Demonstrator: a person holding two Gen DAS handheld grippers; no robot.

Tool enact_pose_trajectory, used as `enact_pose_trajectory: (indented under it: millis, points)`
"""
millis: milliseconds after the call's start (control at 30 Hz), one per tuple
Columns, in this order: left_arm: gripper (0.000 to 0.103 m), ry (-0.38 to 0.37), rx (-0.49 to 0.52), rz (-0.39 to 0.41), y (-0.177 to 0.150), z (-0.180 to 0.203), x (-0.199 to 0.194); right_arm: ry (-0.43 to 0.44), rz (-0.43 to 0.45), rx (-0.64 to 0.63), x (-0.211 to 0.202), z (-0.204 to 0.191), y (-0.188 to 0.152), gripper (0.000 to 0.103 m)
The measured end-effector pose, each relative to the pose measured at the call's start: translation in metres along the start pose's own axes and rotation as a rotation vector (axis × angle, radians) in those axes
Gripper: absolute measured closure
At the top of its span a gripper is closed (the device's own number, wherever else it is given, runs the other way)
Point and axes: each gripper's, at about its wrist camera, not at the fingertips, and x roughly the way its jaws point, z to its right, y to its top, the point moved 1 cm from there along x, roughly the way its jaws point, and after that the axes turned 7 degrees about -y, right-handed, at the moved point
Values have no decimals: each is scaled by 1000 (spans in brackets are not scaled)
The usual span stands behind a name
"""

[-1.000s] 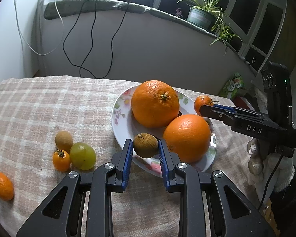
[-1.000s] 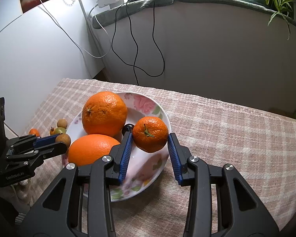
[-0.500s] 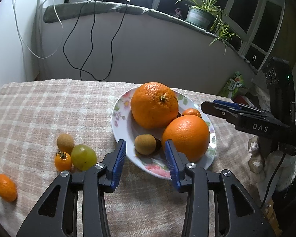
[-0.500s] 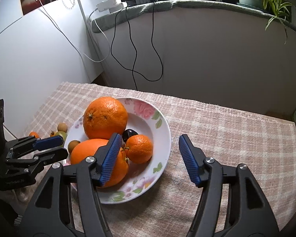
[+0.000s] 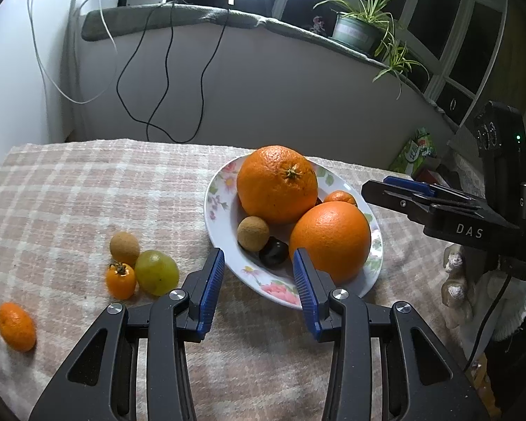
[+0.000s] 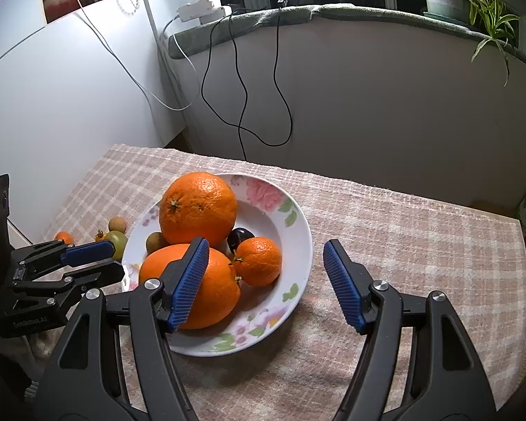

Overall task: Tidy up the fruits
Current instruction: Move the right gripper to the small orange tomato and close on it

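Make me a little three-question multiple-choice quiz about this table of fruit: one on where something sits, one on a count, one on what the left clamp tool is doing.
1. Where is the round green grape?
A. on the checked tablecloth, beside the plate
B. in the white flowered plate
C. on the windowsill

2. How many large oranges lie in the plate?
A. one
B. two
C. four

3. What is the left gripper doing?
A. squeezing an orange
B. open, holding nothing
C. gripping the plate rim

Answers:
1 A, it lies on the cloth next to a small orange tomato.
2 B, the far large orange and the near large orange.
3 B, its blue pads stand apart with nothing between them.
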Motion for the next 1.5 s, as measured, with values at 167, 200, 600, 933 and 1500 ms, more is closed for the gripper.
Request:
enact_pose_trajectory:
  millis: [167, 200, 600, 933, 1500]
  points:
    - [64, 5, -4, 9, -3, -2, -8, -2, 11, -1, -9, -4, -1, 32]
    - [63, 6, -4, 11, -4, -3, -10, -2, 13, -1, -10, -5, -1, 29]
    - [40, 57, -16, 68, -13, -18, -42, 0, 84, 4, -35, -26, 0, 8]
    - [32, 166, -92, 73, -36, -65, -79, 15, 107, -62, -47, -63, 2, 0]
    - [35, 227, -235, 112, -72, -130, -119, 162, 81, -153, -45, -142, -17, 0]
